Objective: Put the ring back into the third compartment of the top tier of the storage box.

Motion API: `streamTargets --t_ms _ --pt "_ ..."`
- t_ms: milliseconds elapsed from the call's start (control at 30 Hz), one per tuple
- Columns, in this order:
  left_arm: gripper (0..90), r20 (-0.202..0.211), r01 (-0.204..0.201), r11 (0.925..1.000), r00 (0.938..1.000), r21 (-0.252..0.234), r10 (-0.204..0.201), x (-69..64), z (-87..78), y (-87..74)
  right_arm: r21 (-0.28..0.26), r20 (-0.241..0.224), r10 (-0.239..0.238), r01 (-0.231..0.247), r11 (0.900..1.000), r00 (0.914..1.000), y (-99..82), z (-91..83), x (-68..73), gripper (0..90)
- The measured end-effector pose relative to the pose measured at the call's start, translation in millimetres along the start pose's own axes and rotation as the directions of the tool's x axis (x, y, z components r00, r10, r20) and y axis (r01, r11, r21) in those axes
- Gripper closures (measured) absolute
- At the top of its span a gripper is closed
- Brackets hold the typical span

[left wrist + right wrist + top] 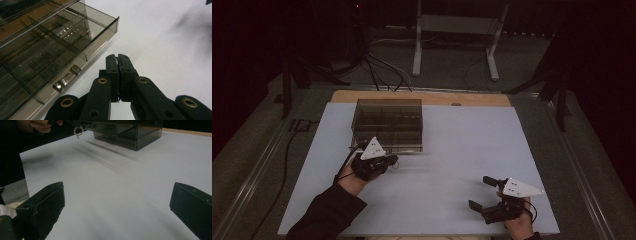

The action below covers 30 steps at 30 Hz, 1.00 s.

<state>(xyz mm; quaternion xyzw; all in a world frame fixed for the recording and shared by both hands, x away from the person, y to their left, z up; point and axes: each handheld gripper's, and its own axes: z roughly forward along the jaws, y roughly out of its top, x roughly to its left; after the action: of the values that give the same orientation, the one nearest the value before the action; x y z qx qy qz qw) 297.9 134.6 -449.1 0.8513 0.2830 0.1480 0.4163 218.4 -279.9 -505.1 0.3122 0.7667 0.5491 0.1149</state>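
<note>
A smoky clear organiser box [387, 125] with several compartments stands at the table's far left-middle. My left gripper [394, 159] is just in front of the box's near right corner. Its jaws [118, 56] are shut, with a thin strand pinched between them. In the right gripper view a small pinkish beaded loop [78, 131] hangs from that gripper's tip, beside the box [130, 135]. My right gripper [479, 191] rests low at the near right, jaws wide open [117, 191] over bare table, nothing between them.
The box [50, 50] has a metal clasp [66, 80] on its front edge, close to the left jaws. The white table top [462, 145] stretches between the two grippers. Cables and a metal stand [457, 30] lie on the floor beyond the table.
</note>
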Motion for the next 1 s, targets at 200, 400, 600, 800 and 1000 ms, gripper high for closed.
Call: streamTargets --t_ms 200,400,600,800,1000 --pt "89.8 -0.001 -0.006 0.9997 1.0000 -0.023 0.006 1.8 1.4 8.1 0.000 -0.001 0.000 0.000 1.0000 1.0000 0.1 -0.1 0.0 0.0" --pt "89.9 -0.004 -0.009 0.9991 0.9999 -0.041 0.009 4.4 3.0 16.1 -0.003 0.001 0.000 0.000 1.0000 1.0000 0.1 -0.6 0.1 0.0" --pt "89.8 -0.003 -0.003 0.9985 1.0000 -0.055 0.003 7.2 4.5 21.6 -0.001 0.002 -0.001 0.001 1.0000 1.0000 -0.1 -0.3 0.0 0.0" --pt "89.8 -0.015 -0.009 0.9966 0.9999 -0.082 0.008 7.5 3.2 32.9 -0.002 0.003 -0.001 0.001 1.0000 1.0000 -0.2 -0.4 -0.4 0.0" --pt "89.9 -0.021 -0.030 0.9951 0.9994 -0.095 0.028 7.1 2.8 43.1 -0.002 0.003 0.003 -0.003 1.0000 1.0000 -0.5 -1.1 -0.4 0.0"
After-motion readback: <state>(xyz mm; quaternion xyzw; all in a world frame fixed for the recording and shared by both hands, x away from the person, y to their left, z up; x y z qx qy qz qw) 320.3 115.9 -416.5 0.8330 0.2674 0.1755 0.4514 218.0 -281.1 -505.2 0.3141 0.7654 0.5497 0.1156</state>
